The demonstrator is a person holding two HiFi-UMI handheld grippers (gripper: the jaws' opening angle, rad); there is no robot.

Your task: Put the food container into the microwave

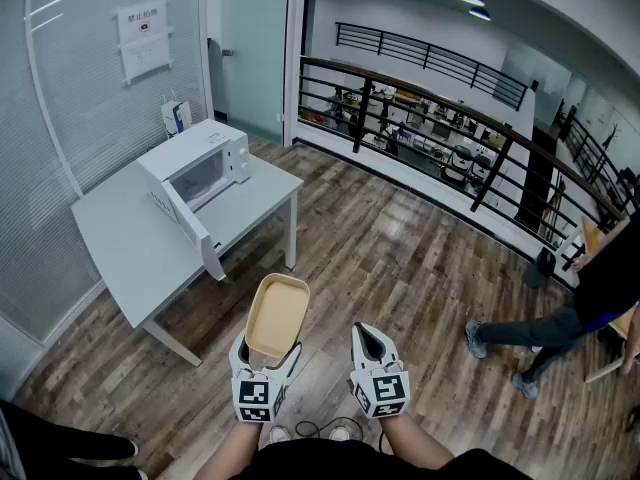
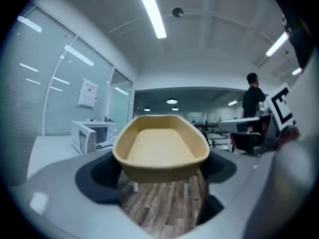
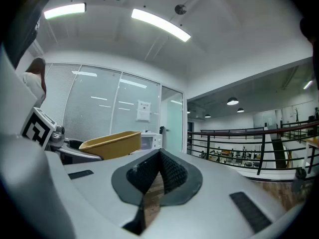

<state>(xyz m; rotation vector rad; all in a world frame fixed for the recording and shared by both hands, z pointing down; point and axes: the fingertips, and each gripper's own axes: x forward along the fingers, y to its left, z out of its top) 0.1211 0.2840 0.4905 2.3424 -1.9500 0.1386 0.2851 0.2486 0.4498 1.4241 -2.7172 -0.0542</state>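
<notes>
The left hand-held gripper [image 1: 266, 360] has its jaws spread wide and clamped on the near end of the food container [image 1: 277, 314], a shallow tan tray with nothing in it. The tray is held up in the air roughly level, and its far end reaches forward beyond the jaw tips. Just to its right, the right hand-held gripper [image 1: 366, 336] is pinched closed, its ribbed pads meeting at the tips with nothing between them. Both are over the wooden floor [image 1: 400, 258], well apart from the tabletop [image 1: 130, 238] ahead and to the left. On that grey tabletop stands the white microwave [image 1: 200, 163], with its door [image 1: 188, 226] swung open toward the table's front edge. Farther off, a black railing [image 1: 440, 108] crosses the room, and a person [image 1: 560, 328] stands at the right edge.
</notes>
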